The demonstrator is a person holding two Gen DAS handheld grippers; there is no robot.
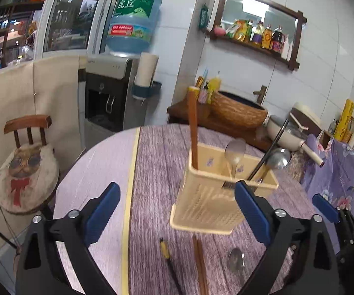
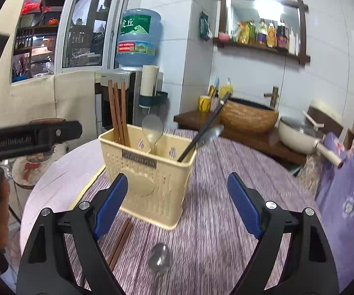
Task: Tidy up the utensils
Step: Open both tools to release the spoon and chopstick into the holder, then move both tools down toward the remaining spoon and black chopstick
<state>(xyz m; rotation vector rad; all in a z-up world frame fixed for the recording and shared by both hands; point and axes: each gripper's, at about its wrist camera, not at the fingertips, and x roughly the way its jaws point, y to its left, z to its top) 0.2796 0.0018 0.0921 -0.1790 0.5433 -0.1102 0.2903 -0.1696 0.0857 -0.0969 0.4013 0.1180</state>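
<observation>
On round purple-clothed table [image 2: 226, 209], from left: brown wooden chopsticks [image 2: 120, 238], steel spoon [image 2: 159, 258], both loose before cream perforated plastic utensil holder [image 2: 150, 172]. Left gripper [image 1: 177, 211] and right gripper [image 2: 177, 204] spread wide, empty. Best pinched mid-handle, lifted clear, dropped upright into matching compartment.

One holder [image 2: 150, 172] stands mid-frame, holding three chopsticks [image 2: 118, 113], one pale spoon [image 2: 152, 127], one metal spoon [image 2: 210, 134] and one black stick [image 2: 204, 127]. Lower frame: two chopsticks [image 2: 119, 242], one spoon [image 2: 159, 258], one yellow-handled tool [image 1: 166, 250].
</observation>
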